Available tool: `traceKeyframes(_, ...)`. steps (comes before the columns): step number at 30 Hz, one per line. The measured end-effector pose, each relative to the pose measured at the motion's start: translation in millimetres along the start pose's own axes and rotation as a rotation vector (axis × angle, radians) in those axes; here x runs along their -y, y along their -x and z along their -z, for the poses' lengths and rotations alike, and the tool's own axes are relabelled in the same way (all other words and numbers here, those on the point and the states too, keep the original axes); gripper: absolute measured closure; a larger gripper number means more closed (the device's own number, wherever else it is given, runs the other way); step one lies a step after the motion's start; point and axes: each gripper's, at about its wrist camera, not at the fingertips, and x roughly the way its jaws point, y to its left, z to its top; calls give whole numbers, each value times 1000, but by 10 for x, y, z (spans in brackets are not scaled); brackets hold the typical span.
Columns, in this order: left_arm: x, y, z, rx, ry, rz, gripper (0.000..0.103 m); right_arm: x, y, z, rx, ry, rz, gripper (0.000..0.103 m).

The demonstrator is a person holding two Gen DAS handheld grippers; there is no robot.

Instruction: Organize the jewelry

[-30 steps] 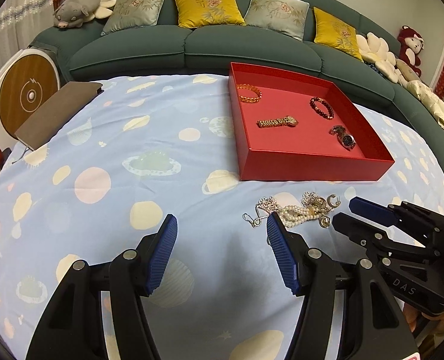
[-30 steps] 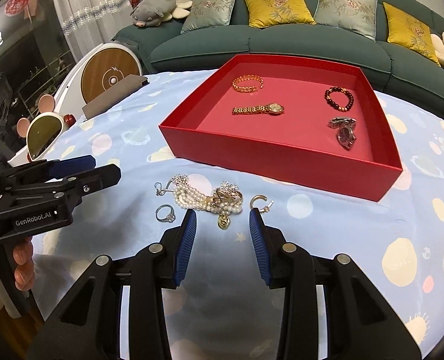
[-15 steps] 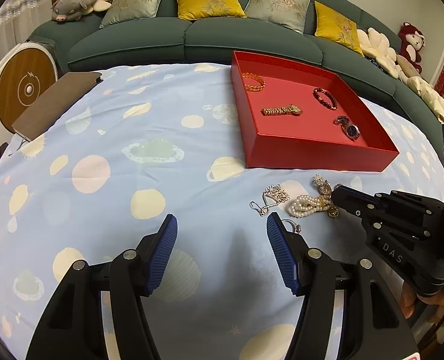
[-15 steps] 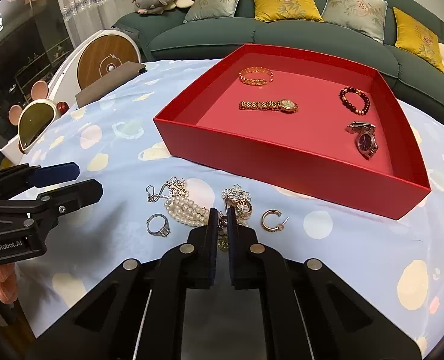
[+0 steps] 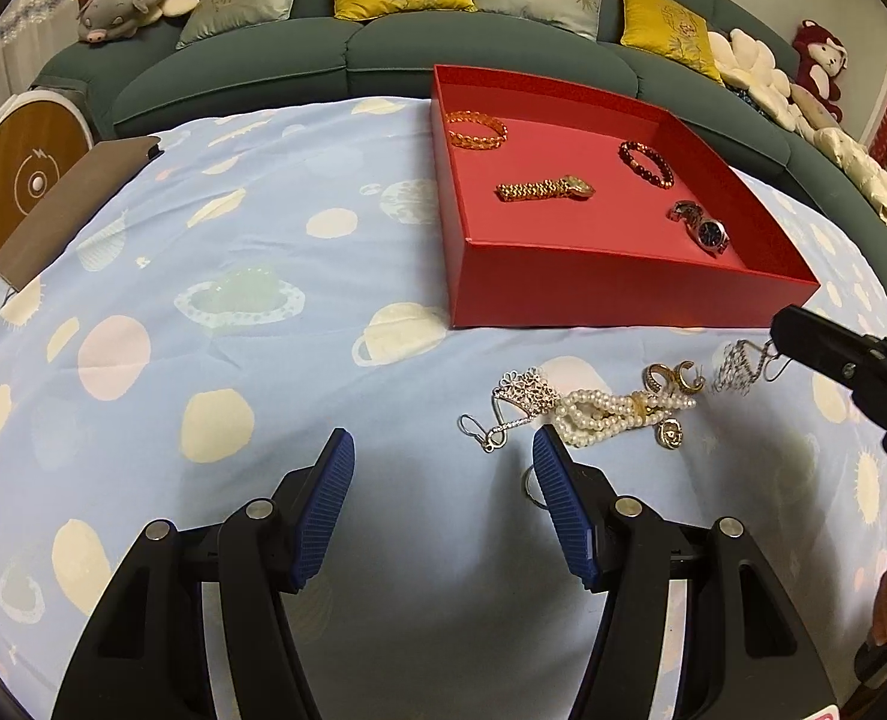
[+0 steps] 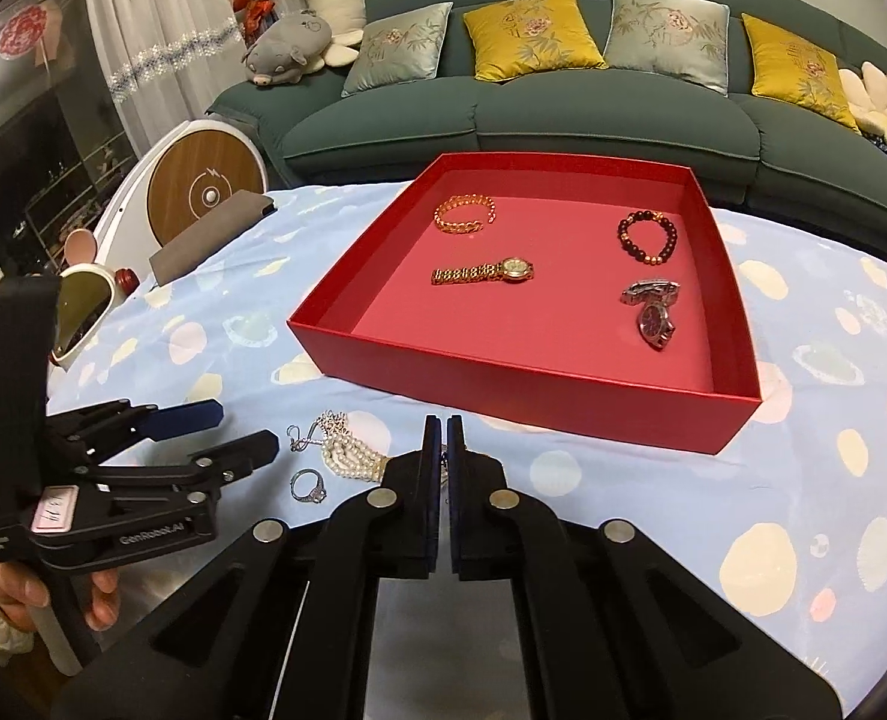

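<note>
Silver earring (image 5: 737, 363) dangles from the clamped right gripper (image 5: 782, 330); left gripper (image 5: 443, 468) gapes wide, empty.

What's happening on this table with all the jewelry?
A person is sorting jewelry into a red tray that already holds two bracelets and two watches. The right hand-held gripper is shut on a silver earring just above the cloth. The left hand-held gripper hovers open near the pearl bracelet.
</note>
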Motion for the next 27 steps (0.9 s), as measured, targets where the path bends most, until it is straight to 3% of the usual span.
traceKeyframes(6,115,-93,-5,31,-44,-31,49,93,76,17,7,-14,5,102)
traceKeyframes(9,183,-110,-19,43,-67,-39,62,131,98,28,6,-22,5,102)
traceKeyframes(11,229,-122,-30,50,-82,-43,78,153,120,31,9,-26,5,102)
traceKeyframes(14,270,-134,-43,56,-89,-46,87,191,150,30,13,-32,6,102)
traceKeyframes(21,233,-94,-51,42,-53,0,91,286,206,30,24,-47,15,102)
traceKeyframes(25,198,9,-67,50,-35,33,103,296,235,27,31,-49,18,102)
traceKeyframes(27,170,51,-73,50,-21,53,103,295,243,21,36,-48,18,102)
